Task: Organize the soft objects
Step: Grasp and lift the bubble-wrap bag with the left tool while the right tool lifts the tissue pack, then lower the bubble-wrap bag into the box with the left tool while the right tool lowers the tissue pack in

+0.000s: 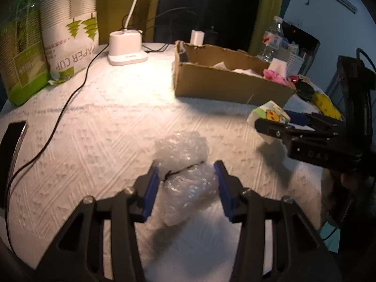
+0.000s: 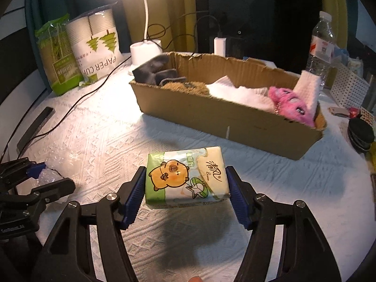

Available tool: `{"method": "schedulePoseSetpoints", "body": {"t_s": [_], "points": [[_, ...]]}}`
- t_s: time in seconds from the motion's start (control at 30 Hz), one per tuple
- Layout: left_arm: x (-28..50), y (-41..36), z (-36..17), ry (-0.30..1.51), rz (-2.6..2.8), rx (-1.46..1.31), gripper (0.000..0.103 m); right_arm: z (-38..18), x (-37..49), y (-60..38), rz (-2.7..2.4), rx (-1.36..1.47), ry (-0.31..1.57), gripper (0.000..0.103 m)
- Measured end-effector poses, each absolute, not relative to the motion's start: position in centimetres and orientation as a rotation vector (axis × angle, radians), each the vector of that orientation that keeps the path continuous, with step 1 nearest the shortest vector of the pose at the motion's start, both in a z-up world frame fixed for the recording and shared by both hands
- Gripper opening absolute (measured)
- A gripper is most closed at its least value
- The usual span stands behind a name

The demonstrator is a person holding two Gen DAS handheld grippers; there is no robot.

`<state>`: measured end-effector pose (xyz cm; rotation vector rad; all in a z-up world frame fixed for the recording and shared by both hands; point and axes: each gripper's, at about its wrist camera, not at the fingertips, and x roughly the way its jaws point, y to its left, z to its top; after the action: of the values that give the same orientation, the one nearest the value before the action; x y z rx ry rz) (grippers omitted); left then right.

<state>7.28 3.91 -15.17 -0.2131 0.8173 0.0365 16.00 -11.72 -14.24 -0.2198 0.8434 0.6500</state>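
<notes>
A crumpled wad of clear bubble wrap (image 1: 183,148) sits between the blue pads of my left gripper (image 1: 186,168), which is shut on it just above the white tablecloth (image 1: 105,129). My right gripper (image 2: 185,171) is shut on a green-and-white tissue pack (image 2: 185,183) printed with an orange cartoon animal, held off the cloth with its shadow beneath. An open cardboard box (image 2: 235,122) stands beyond, holding a pink plush (image 2: 291,105), white cloth (image 2: 235,91) and dark cloth (image 2: 155,70). In the left wrist view the right gripper (image 1: 275,119) and tissue pack (image 1: 268,112) hang near the box's right corner.
Paper cup packs (image 1: 70,37) and a lamp base (image 1: 127,49) stand at the back left, with a black cable (image 1: 58,117) running forward. A dark phone (image 1: 11,136) lies at the left edge. A water bottle (image 2: 322,44), white basket (image 2: 347,87) and black round object (image 2: 360,136) crowd the right.
</notes>
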Motion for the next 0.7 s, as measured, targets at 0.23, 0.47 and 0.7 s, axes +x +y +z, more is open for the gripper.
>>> {"method": "schedulePoseSetpoints", "body": {"t_s": [0.23, 0.47, 0.7], "points": [[8.5, 3.2, -14.6, 0.807, 0.014, -0.204, 0.047, -13.2, 16.2, -12.7, 0.634, -0.205, 0.823, 0.069], [10.1, 2.8, -13.5, 0.783, -0.009, -0.187, 0.047, -12.1, 16.8, -14.0, 0.619, -0.175, 0.805, 0.069], [12.2, 2.1, -11.7, 0.743, -0.038, -0.159, 0.047, -10.3, 17.7, -15.3, 0.597, -0.149, 0.761, 0.069]]}}
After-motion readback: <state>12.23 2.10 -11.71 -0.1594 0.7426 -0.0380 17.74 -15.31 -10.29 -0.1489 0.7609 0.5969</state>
